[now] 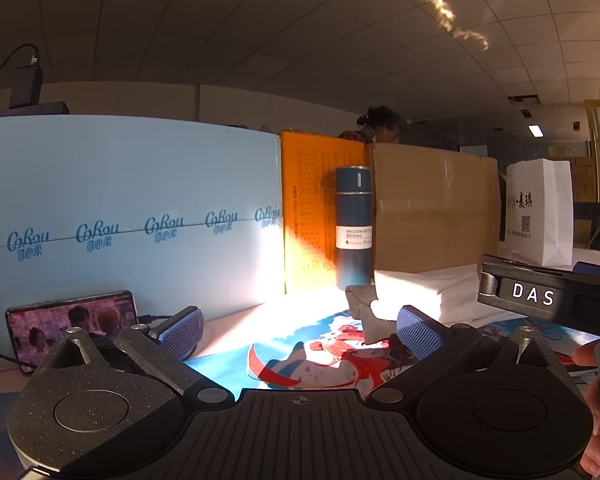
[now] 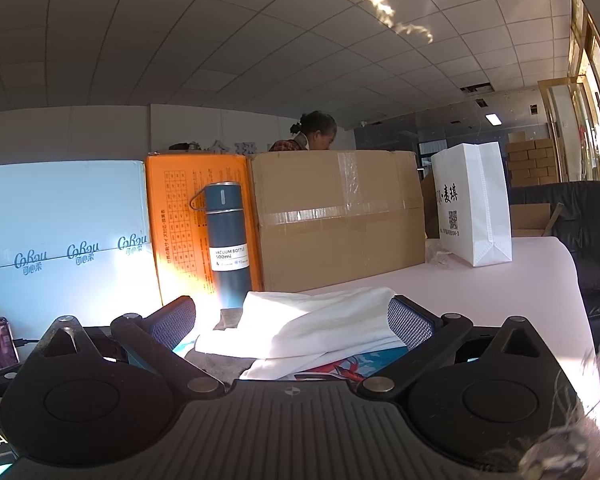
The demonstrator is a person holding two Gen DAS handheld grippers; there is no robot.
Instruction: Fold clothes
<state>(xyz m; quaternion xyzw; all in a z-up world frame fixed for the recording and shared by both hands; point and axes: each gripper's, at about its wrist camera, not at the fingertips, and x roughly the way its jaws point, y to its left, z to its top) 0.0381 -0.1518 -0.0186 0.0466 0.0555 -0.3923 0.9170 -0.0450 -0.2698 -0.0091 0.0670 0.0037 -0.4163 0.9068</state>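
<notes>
A folded white garment lies on the table just ahead of my right gripper, which is open with nothing between its blue pads. A dark grey cloth shows at the garment's left edge. In the left wrist view the white garment lies ahead and to the right, with the grey cloth beside it. My left gripper is open over a colourful printed mat and holds nothing. The right gripper's black body marked DAS reaches in from the right.
A blue vacuum bottle stands behind the clothes, against an orange box and a large cardboard box. A pale blue carton walls the left. A phone leans there. A white paper bag stands right. A person is behind the boxes.
</notes>
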